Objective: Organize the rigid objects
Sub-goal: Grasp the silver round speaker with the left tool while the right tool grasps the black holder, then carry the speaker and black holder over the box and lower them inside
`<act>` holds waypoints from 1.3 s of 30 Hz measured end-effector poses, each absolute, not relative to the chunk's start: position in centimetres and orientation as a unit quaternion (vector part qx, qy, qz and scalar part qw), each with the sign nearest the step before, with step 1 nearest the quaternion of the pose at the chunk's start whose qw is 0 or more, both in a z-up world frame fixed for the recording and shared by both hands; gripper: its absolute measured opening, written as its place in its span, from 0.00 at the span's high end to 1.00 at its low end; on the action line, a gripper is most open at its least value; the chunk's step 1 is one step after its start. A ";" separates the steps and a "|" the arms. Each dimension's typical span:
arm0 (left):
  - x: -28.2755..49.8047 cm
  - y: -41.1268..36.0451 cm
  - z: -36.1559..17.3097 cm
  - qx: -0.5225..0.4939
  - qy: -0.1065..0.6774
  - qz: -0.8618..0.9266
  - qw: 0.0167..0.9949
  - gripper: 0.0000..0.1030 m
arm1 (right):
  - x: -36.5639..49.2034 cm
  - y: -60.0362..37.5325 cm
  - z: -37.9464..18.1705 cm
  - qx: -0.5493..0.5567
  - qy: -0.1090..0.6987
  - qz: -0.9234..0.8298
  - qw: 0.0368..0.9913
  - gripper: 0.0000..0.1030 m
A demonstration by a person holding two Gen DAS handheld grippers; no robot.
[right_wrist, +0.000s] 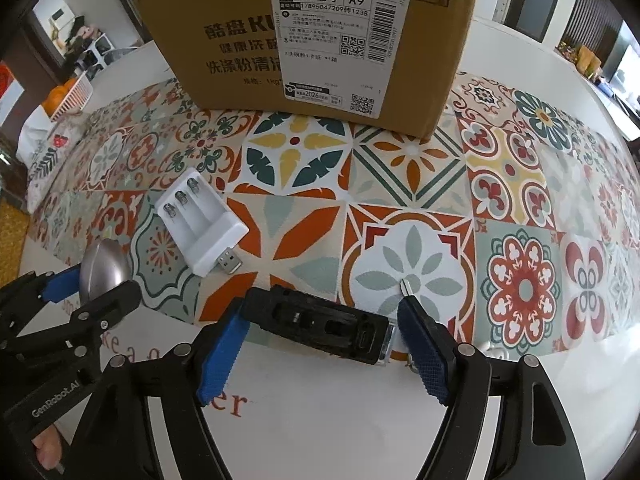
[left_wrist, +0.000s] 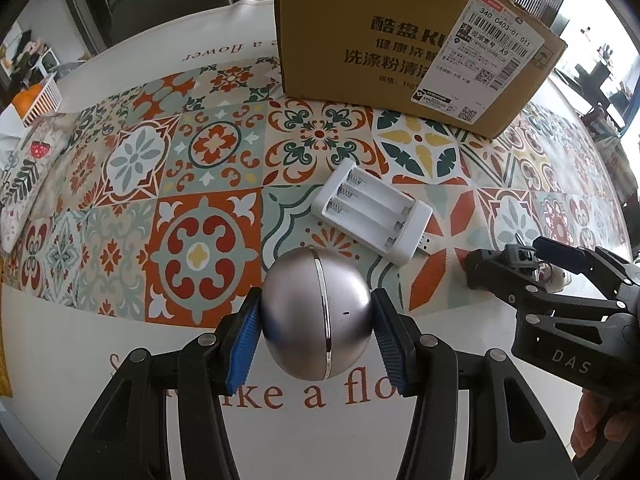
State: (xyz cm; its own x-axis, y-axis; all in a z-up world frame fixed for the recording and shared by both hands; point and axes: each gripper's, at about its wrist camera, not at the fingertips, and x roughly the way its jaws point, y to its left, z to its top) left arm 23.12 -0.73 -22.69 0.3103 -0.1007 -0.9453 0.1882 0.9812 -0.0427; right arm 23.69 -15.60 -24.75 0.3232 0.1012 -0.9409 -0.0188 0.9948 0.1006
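Observation:
My left gripper [left_wrist: 316, 304] is shut on a silver egg-shaped object [left_wrist: 312, 320] with a chrome band, both blue pads pressed on its sides just above the tablecloth. In the right wrist view the silver object [right_wrist: 104, 264] shows at the left, in the left gripper [right_wrist: 90, 280]. My right gripper [right_wrist: 320, 308] points down at the table with a black rectangular device [right_wrist: 320, 328] lying between its jaws. A thin gap shows at the right pad [right_wrist: 424, 348]. A small metal tip [right_wrist: 405, 285] pokes out beside that finger. The right gripper [left_wrist: 520, 258] appears at the right of the left wrist view.
A white three-slot battery charger [left_wrist: 372, 212] [right_wrist: 200, 224] with a USB plug lies between the grippers. A large cardboard box [left_wrist: 400, 40] [right_wrist: 320, 40] stands behind on the patterned tablecloth [left_wrist: 200, 160]. A white basket with oranges [left_wrist: 38, 100] and a printed pouch [left_wrist: 28, 168] sit far left.

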 end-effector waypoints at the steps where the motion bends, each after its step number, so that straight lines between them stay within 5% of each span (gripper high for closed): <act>1: 23.2 -0.7 -22.8 0.037 0.581 -0.089 0.808 0.49 | 23.7 -15.6 -24.8 0.035 0.580 0.036 0.813 0.24; 21: 23.1 -0.9 -23.0 0.046 0.581 -0.085 0.808 0.49 | 23.6 -15.9 -25.9 0.039 0.588 0.030 0.807 0.26; 39: 22.4 -1.9 -15.2 0.044 0.507 -0.109 0.854 0.49 | 22.2 -17.0 -17.6 0.049 0.509 0.035 0.859 0.26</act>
State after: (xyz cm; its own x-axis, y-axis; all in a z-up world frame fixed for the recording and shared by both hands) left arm 22.37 -1.87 -15.22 0.4614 -0.1403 -0.8760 0.2304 0.9725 -0.0343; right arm 22.25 -17.00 -17.61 0.4797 0.1102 -0.8705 -0.0110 0.9928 0.1196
